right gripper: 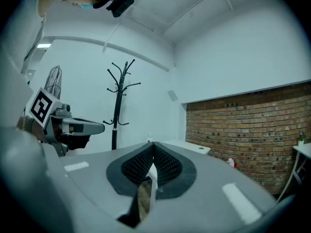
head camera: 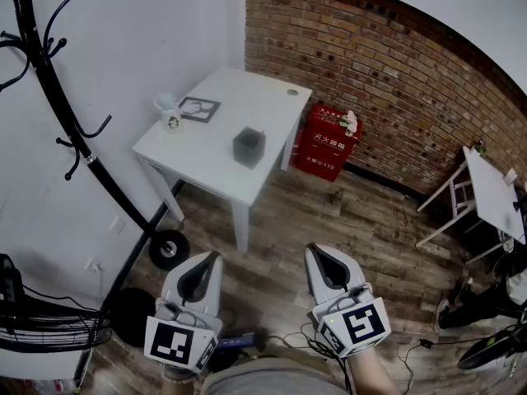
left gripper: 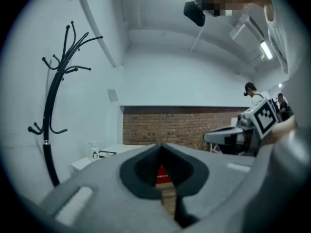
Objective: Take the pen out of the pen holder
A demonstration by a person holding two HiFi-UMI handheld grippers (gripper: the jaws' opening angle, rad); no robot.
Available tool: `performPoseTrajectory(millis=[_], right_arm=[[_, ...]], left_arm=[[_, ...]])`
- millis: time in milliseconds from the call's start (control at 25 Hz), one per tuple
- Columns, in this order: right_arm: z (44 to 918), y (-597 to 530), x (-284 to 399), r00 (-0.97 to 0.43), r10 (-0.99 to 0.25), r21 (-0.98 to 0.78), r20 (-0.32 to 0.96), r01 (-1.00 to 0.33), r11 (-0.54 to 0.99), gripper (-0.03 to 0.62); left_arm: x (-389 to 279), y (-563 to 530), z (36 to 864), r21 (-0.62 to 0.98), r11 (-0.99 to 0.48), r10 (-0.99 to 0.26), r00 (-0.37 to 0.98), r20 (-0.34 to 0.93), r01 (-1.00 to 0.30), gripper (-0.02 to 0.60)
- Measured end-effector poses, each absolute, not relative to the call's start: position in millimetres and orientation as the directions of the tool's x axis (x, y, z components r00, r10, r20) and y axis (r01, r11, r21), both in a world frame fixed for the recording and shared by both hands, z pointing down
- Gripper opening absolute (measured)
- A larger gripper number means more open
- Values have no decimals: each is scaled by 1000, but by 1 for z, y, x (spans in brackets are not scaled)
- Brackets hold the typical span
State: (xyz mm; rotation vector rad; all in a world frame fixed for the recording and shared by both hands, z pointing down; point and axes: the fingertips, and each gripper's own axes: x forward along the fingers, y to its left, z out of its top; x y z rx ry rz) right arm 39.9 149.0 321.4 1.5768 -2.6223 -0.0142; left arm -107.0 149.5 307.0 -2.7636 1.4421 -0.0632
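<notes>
Noted left claw (head camera: 212, 260) and right claw (head camera: 315, 253) pressed together, empty. Grey square pen holder (head camera: 249, 147) stood on white bench (head camera: 247, 97) at 12 o'clock, well apart; pen too small to confirm. Risk: holder could tip if pen dragged sideways.

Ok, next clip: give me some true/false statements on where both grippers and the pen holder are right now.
1. The pen holder stands on the white table. True.
2. The left gripper grips the pen holder. False: it is held low over the wooden floor, short of the table, jaws together on nothing.
3. The right gripper has its jaws together and holds nothing. True.
4. The red box sits on the table. False: it stands on the floor against the brick wall.
5. A black coat rack stands left of the table. True.
</notes>
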Motion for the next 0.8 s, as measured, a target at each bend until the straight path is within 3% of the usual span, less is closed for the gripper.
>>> performPoseTrajectory(millis=[800], right_arm=[[328,146,43,-473,-879,26,60,-879,475,4]], left_arm=[[-103,149,315,-49,-569,-822,568,42,-821,-5]])
